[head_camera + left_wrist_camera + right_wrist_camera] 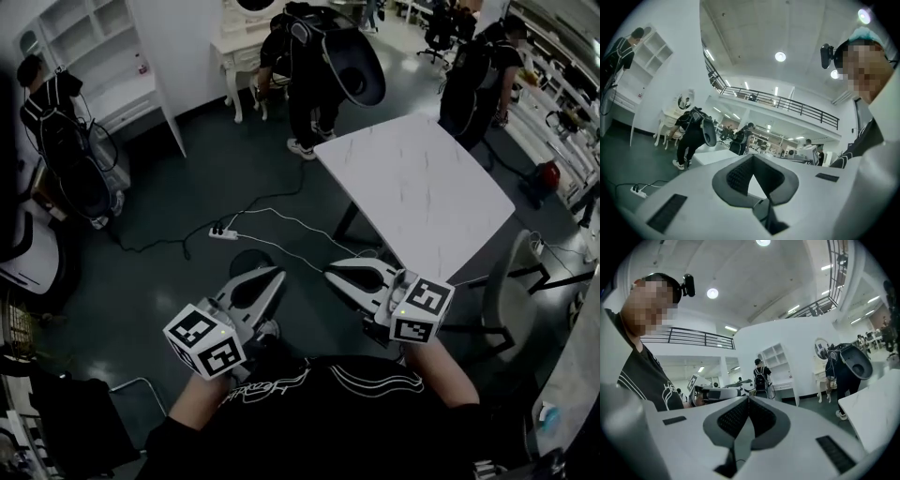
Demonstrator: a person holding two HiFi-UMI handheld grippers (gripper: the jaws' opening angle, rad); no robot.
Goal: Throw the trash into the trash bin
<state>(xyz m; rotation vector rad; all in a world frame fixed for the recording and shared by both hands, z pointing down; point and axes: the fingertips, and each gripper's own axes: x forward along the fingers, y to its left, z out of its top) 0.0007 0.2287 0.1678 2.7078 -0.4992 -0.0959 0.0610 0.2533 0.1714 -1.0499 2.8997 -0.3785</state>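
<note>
Neither trash nor a trash bin shows clearly in any view. In the head view both grippers are held up level in front of the person's chest. My left gripper point(276, 275) points forward and to the right, and its jaws meet at the tips with nothing between them. My right gripper point(330, 273) points to the left toward it, also shut and empty. In the left gripper view the pads point(740, 176) close to a point at the left gripper point(752, 156). In the right gripper view the right gripper point(748, 398) is closed, and the left gripper point(710, 392) shows beyond it.
A white marble-top table point(412, 187) stands ahead to the right, with a pale chair point(511, 300) beside it. Two people with backpacks point(309, 75) point(478, 84) stand at the far side. A power strip point(223, 232) and cables lie on the dark floor. A white shelf point(103, 66) stands at the back left.
</note>
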